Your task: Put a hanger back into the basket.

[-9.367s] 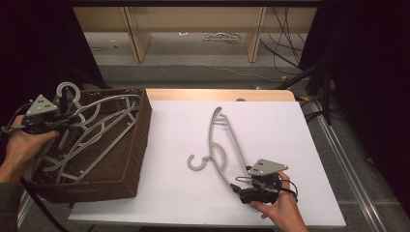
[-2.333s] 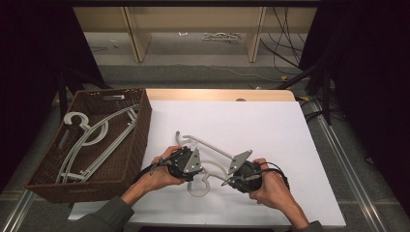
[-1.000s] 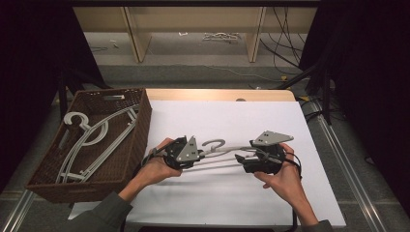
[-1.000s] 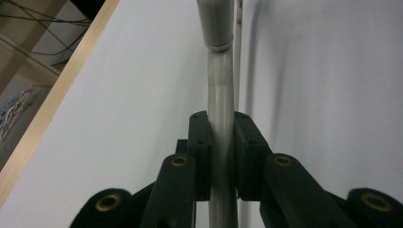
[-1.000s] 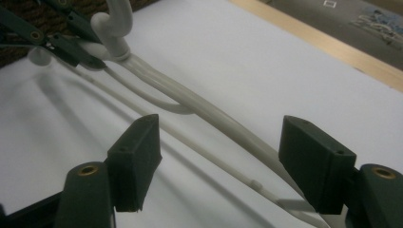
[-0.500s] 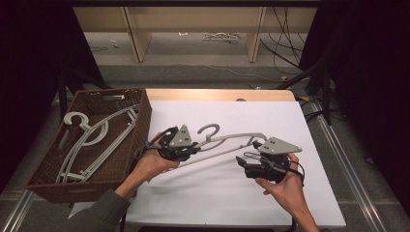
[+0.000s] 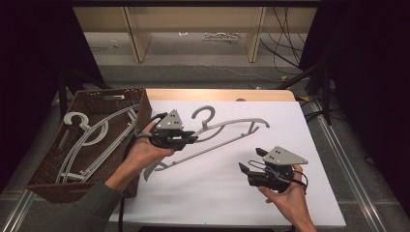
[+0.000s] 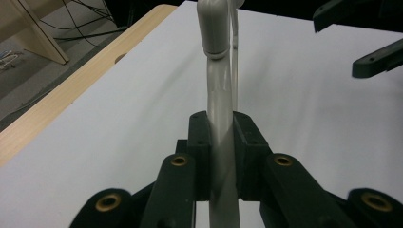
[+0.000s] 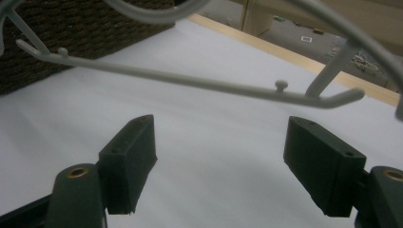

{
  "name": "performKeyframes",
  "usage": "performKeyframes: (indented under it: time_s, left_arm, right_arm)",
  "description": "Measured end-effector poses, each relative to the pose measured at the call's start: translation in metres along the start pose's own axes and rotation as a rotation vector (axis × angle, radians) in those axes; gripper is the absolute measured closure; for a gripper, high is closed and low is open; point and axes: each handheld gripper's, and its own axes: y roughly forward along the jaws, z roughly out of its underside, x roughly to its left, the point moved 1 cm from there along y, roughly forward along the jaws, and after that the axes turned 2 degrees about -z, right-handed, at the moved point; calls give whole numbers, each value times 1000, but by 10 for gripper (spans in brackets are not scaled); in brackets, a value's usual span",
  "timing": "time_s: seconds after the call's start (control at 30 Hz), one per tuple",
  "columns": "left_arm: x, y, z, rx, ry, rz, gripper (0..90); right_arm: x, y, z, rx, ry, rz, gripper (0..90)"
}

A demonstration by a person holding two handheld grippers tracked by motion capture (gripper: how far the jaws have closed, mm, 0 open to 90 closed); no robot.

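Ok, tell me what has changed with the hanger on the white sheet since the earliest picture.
The grey hanger, which lay flat with the right gripper at its lower end, is now clamped in the left gripper and raised, hook pointing away from the person. The right gripper's jaws have just been opening, nothing between them. The left gripper came over from the wicker basket. Basket and its hangers stayed put.

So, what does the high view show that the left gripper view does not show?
High view alone: the wicker basket with more hangers, both hands, and the whole grey hanger with its hook.

Left gripper view alone: from close, the left gripper with both jaws pressed on the hanger's arm, and the table's wooden edge in detail.

Both: the hanger, the white table top, the left gripper and the open right gripper.
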Motion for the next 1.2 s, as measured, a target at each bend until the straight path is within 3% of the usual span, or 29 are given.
performKeyframes:
  time_s: [0.17, 0.4, 0.43, 0.6, 0.73, 0.8, 1.2]
  left_arm:
    - [0, -17, -11, 14, 46, -38, 794]
    - [5, -40, -20, -9, 48, -51, 793]
    - [7, -48, -23, -37, 34, -51, 793]
    - [12, -64, -29, -69, 14, -44, 793]
    - [19, -79, -33, -88, 1, -60, 794]
    - [25, -89, -33, -91, -6, -87, 793]
    - [60, -118, -10, -114, -84, -170, 793]
  right_arm:
    - [2, -1, 7, 10, 6, -5, 257]
    - [1, -3, 13, 22, 16, -4, 249]
    - [1, -3, 14, 24, 14, -5, 249]
    - [2, -2, 16, 29, 15, -8, 249]
    - [2, -3, 18, 34, 21, -8, 249]
    - [2, -3, 18, 33, 21, -7, 249]
    - [1, -5, 22, 37, 30, -1, 239]
